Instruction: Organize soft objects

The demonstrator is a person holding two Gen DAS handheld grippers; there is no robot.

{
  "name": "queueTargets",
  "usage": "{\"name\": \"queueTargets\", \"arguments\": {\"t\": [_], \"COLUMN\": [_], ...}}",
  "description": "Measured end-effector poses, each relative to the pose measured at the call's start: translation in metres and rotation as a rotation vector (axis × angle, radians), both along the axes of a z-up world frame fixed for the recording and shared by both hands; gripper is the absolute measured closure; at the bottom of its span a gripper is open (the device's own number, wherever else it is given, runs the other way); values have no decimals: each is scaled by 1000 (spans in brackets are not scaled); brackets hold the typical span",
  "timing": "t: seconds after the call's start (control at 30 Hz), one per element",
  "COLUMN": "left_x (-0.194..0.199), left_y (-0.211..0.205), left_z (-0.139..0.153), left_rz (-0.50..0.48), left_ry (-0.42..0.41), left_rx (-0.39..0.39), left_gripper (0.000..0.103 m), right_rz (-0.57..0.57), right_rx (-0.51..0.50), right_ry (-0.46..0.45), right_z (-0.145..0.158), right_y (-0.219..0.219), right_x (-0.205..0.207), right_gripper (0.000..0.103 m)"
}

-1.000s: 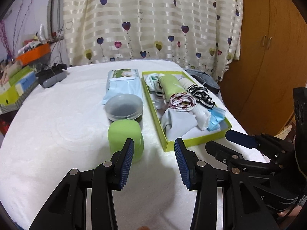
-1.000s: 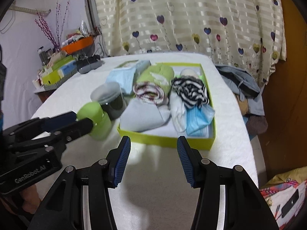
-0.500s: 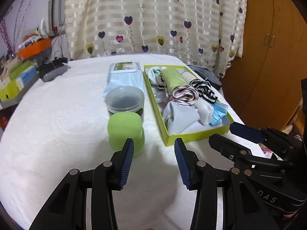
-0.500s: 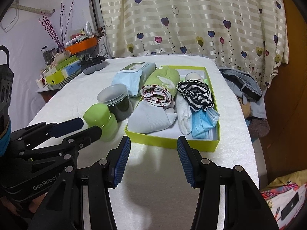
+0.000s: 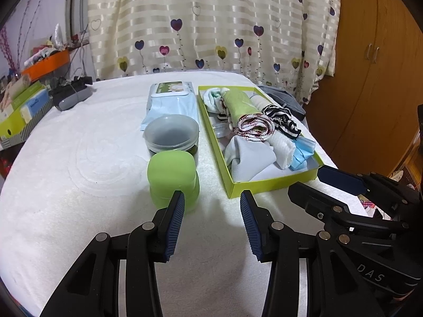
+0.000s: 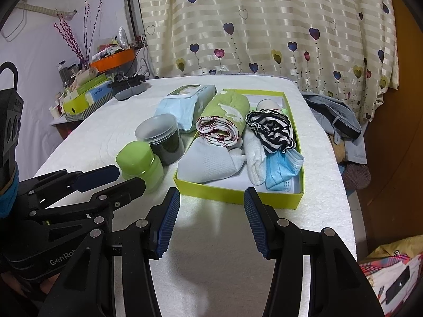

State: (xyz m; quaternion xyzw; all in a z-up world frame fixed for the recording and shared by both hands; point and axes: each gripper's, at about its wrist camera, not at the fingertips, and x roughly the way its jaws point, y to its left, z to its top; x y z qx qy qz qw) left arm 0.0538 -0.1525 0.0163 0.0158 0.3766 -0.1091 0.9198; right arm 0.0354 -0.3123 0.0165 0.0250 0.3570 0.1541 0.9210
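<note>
- The left gripper [image 5: 210, 198] hovers low over the white table [image 5: 79, 158] with its jaws wide apart and nothing between them; the green-capped jar [image 5: 173, 178] stands just beyond its left finger, untouched.
- The right gripper [image 6: 211, 195] is likewise spread open and empty, pointed at the near wall of the lime-green box [image 6: 232, 194] — I judge it is lined up there because the box is where the sorting happens.
- The soft things are all gathered in that box: a rolled green towel [image 6: 224, 119] with a red-stitched edge lies on top toward the left side, a black-and-white striped cloth [image 6: 272, 129] is bunched beside it on the right, a pale grey folded cloth [image 6: 206, 163] fills the near left corner, a white cloth [image 6: 253, 155] runs down the middle, and a blue face mask [image 6: 283, 169] droops at the near right.
- The hard items sit outside, on the left of the box: a clear tub with dark contents [image 5: 171, 134] behind the green jar, and a pack of wipes [image 5: 171, 100] farther back — likely kept apart on purpose.
- Since everything soft already lies inside the box, the task looks near its end, or a tidying touch is pending; I cannot tell which.
</note>
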Motion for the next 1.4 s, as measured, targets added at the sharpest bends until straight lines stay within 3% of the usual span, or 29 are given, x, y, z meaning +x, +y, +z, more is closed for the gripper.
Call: {"name": "queueTargets", "arguments": {"t": [1.4], "left_x": [2], "left_y": [3], "left_z": [2], "left_rz": [-1], "left_ry": [10], "left_rx": [5], "left_gripper": [60], "right_rz": [-3], "right_rx": [0], "right_ry": [1], "right_z": [-2], "right_y": [-1], "right_x": [2], "right_gripper": [51]}}
